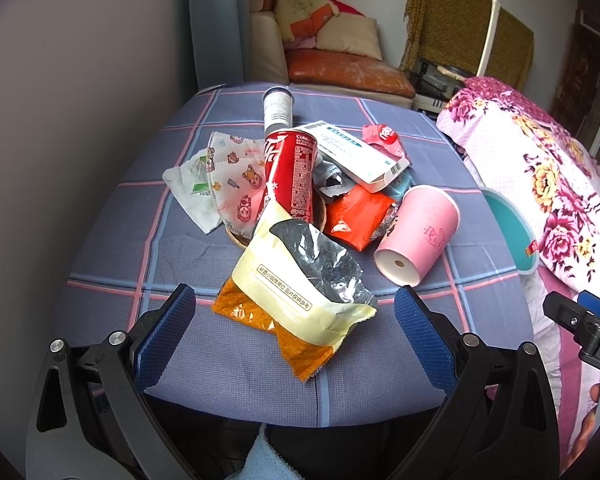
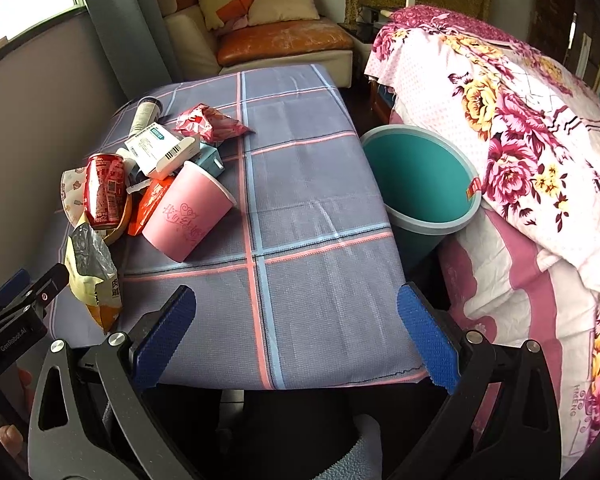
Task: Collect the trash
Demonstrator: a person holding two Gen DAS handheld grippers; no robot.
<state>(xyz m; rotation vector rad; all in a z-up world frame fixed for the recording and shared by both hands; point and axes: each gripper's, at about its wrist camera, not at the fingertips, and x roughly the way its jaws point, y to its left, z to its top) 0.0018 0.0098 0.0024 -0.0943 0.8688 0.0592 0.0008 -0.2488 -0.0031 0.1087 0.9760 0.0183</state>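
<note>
Left tongs (image 1: 295, 312) spread wide, empty, flanking the near end of a cream-and-orange snack bag (image 1: 296, 284) (torn open, silver lining showing) on the checked worktop (image 1: 112, 240). Right tongs (image 2: 296, 308) equally wide, empty, over bare cloth. Behind: red Coke can (image 1: 294, 172), pink cup (image 1: 418, 232) tipped over. Teal bin (image 2: 420, 184) beside the worktop.
</note>
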